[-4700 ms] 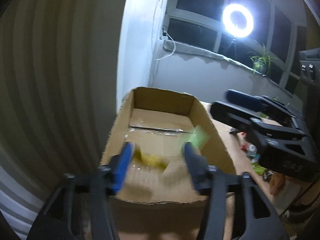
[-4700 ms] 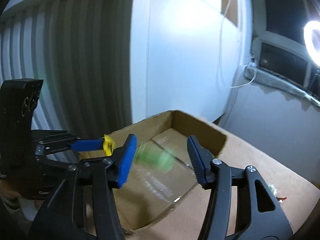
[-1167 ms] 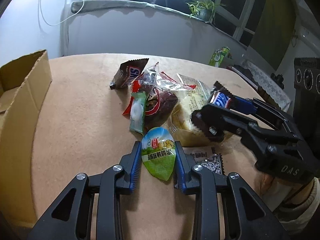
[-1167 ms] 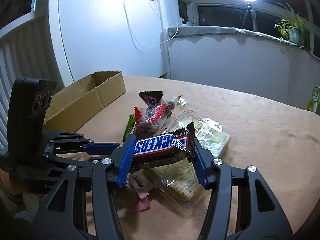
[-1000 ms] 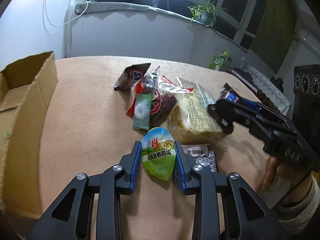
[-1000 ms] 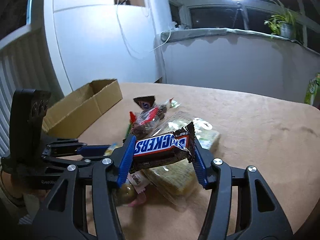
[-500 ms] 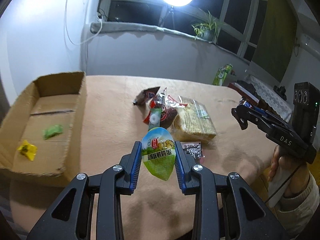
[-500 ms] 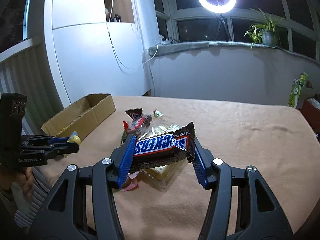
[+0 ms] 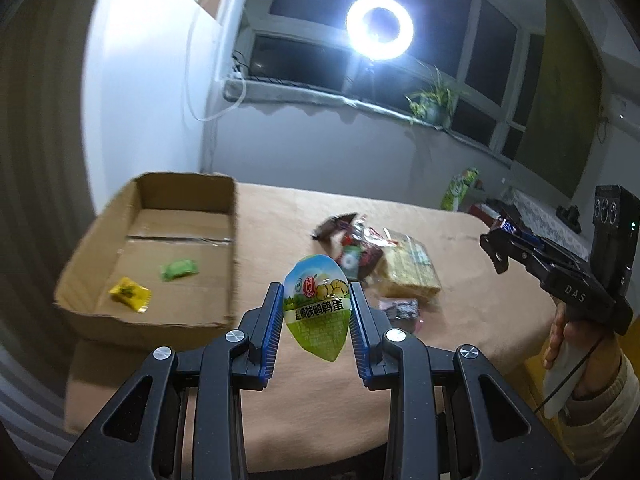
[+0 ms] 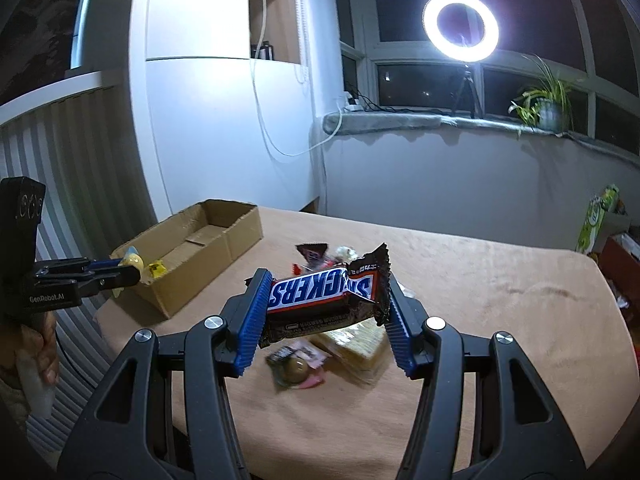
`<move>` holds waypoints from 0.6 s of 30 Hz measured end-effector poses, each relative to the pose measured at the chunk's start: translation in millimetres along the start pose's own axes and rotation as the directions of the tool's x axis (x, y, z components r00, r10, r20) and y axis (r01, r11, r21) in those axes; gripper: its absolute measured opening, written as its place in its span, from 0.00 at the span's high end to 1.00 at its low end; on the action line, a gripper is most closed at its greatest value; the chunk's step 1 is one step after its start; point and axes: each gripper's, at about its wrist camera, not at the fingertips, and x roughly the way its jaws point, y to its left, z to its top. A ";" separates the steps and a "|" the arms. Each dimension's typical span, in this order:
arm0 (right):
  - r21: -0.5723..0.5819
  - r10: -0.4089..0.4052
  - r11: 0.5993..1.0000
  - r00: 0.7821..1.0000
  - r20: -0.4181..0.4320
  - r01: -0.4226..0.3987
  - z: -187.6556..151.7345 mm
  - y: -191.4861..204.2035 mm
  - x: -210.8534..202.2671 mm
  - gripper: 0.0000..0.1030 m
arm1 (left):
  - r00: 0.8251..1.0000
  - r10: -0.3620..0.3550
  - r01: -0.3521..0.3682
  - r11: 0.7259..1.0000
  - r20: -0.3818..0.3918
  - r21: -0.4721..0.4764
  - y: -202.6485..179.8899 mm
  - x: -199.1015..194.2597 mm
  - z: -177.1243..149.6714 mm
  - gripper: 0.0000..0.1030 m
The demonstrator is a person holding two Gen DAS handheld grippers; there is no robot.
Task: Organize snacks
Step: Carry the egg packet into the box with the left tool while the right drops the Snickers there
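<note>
A cardboard box (image 9: pixel 152 256), holding a yellow candy (image 9: pixel 130 300) and a green candy (image 9: pixel 180 270), sits ahead and left of the left hand-held gripper (image 9: pixel 316 312), which is clamped on a teardrop-shaped quail-egg packet (image 9: pixel 317 312) held clear above the bench (image 9: pixel 460 320). The packet stands upright between the blue pads, rounded end up, tip pointing down. Ahead and right lies a pile of snacks (image 9: pixel 376 256). The right hand-held gripper (image 10: pixel 326 312) grips a Snickers bar (image 10: pixel 324 300) crosswise, long axis left to right, label upside down, above the pile.
</note>
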 end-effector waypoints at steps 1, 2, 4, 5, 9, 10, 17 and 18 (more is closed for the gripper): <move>-0.007 0.003 1.000 1.000 0.000 -0.003 1.6 4.4 0.8 0.45 | 1.000 0.014 -0.014 1.000 0.010 0.003 2.8 -4.7 0.8 0.71; -0.015 0.006 1.000 1.000 0.000 -0.006 3.3 9.7 2.0 0.45 | 0.999 0.027 -0.028 1.000 0.020 0.008 5.0 -8.9 1.4 0.71; -0.039 0.018 0.999 1.000 -0.004 -0.018 8.1 23.7 6.0 0.45 | 0.998 0.050 -0.050 0.999 0.043 0.015 11.0 -17.1 3.9 0.71; -0.047 0.022 0.999 1.000 -0.006 -0.022 9.5 27.9 7.8 0.45 | 0.997 0.059 -0.059 0.998 0.052 0.015 14.1 -20.5 4.6 0.71; -0.094 0.054 0.994 0.998 -0.015 -0.055 18.8 58.7 21.1 0.45 | 0.993 0.082 -0.082 0.997 0.081 -0.003 33.4 -32.3 5.7 0.71; -0.103 0.062 0.993 0.998 -0.016 -0.063 21.1 65.6 24.2 0.45 | 0.993 0.084 -0.084 0.996 0.085 -0.012 40.3 -34.1 5.3 0.71; -0.160 0.137 0.977 0.990 -0.029 -0.140 38.9 115.6 59.8 0.45 | 0.992 0.073 -0.068 0.996 0.099 -0.054 72.7 -26.3 14.3 0.71; -0.170 0.152 0.973 0.988 -0.037 -0.156 43.6 125.7 70.1 0.45 | 0.992 0.070 -0.063 0.996 0.103 -0.067 78.4 -24.9 16.6 0.71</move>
